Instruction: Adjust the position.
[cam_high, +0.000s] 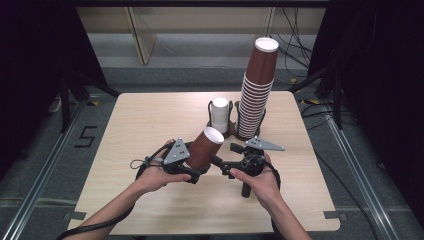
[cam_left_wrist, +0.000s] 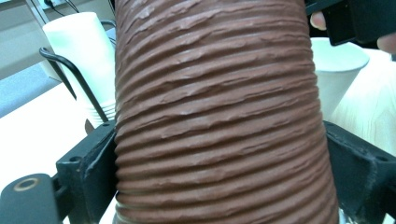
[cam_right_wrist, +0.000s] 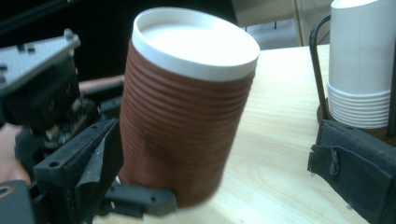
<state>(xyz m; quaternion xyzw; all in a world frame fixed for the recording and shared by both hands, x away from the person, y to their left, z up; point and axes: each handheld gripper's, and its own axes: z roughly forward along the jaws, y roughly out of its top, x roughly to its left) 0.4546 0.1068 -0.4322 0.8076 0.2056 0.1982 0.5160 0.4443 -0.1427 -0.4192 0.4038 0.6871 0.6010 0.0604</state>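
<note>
The left gripper (cam_high: 196, 167) had its black jaws pressed against both sides of a ribbed brown paper cup (cam_high: 205, 148) with a white rim, tilted just above the pale wooden table (cam_high: 150, 125). The right gripper (cam_high: 226, 161) stood wide open beside that cup, with nothing pinched. Behind them, a black wire holder (cam_high: 210, 107) carried a short stack of white paper cups (cam_high: 219, 114), beside a tall leaning stack of brown cups (cam_high: 256, 95).

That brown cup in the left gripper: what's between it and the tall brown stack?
In the high view, between the brown cup and tall brown stack stands a short white cup stack.
</note>
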